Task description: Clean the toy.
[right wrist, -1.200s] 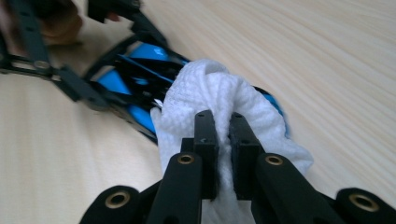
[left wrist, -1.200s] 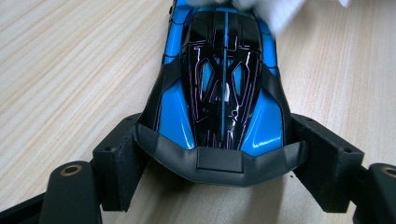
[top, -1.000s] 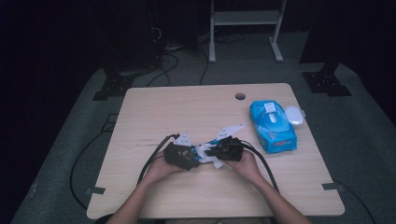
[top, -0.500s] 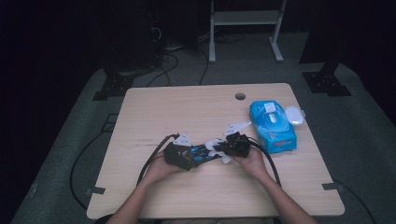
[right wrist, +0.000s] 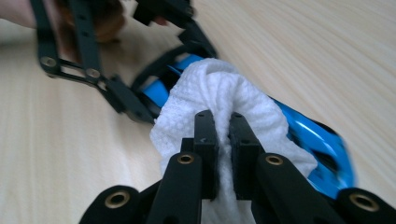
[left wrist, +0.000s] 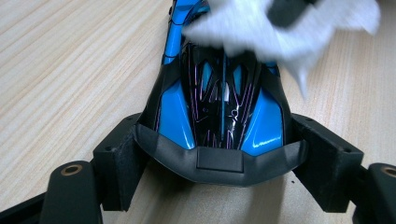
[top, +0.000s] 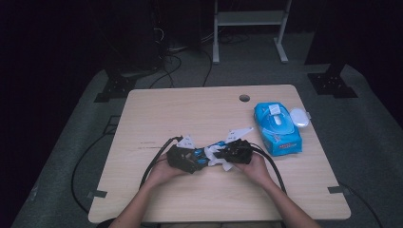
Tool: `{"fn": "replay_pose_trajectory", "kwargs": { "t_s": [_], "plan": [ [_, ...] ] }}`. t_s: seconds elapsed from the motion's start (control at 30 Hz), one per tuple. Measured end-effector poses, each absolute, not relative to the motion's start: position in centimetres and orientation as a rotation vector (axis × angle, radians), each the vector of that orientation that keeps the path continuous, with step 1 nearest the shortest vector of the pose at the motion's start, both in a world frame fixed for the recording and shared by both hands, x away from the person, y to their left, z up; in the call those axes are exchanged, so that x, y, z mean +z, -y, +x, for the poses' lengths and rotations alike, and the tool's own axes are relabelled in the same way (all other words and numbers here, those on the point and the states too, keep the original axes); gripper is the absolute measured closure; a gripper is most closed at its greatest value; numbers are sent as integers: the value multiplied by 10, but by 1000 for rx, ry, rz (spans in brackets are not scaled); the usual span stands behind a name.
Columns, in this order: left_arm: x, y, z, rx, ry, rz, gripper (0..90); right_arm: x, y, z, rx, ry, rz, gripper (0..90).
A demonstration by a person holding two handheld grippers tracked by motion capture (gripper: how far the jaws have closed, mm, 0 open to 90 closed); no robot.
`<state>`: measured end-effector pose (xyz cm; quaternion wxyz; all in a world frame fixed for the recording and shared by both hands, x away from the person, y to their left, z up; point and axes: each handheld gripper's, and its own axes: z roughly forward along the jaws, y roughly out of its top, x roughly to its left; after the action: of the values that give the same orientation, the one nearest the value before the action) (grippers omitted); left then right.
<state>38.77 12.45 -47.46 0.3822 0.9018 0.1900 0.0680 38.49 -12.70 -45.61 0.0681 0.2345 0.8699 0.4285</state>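
Wiping was the step in hand, as I read it: toy car (left wrist: 219, 116) pinned by one gripper, rubbed with a white wipe (right wrist: 219, 100) by the other.

- Left gripper (left wrist: 219, 161): jaws fairly wide, clamped on both flanks of the blue-and-black car at its grey end, lower centre of the left gripper view. Car sat on the wooden table (top: 190, 114), lower middle of the high view (top: 205, 154), between the two hands.
- Right gripper (right wrist: 223, 140): jaws nearly together, pinching a bunched fold of the wipe. Wipe lay draped over the car's body in the centre of the right gripper view, covering its far end in the upper right of the left gripper view (left wrist: 280, 28).
- Right hand (top: 256, 166) low on the table, just right of the car; left hand (top: 164, 171) just left of it.

Next move, my guess: drag the wipe along the bodywork while the left grip holds firm. Needs light downward pressure; too much side load could twist the car out of the clamp.

Containers: a blue wipes pack (top: 277, 127) lay right of centre in the high view, well apart from the hands. Its white lid flap (top: 300, 117) looked folded open to the pack's right. Couldn't tell how full it was.
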Motion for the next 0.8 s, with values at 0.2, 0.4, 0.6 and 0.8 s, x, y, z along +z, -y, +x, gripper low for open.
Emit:
{"fn": "replay_pose_trajectory", "kwargs": {
  "t_s": [0.2,0.4,0.6,0.8],
  "plan": [
    [-475,-124,388,173,-480,2298,242,-466,164,401,1264,-2546,900,833],
    [-475,-124,388,172,-481,2293,242,-461,153,393,1307,-2583,833,832],
    [-475,-124,388,167,-477,2293,242,-466,168,401,1258,-2543,927,832],
    [-474,-122,390,150,-471,2300,243,-465,170,400,1308,-2554,951,833]
  ]
}}
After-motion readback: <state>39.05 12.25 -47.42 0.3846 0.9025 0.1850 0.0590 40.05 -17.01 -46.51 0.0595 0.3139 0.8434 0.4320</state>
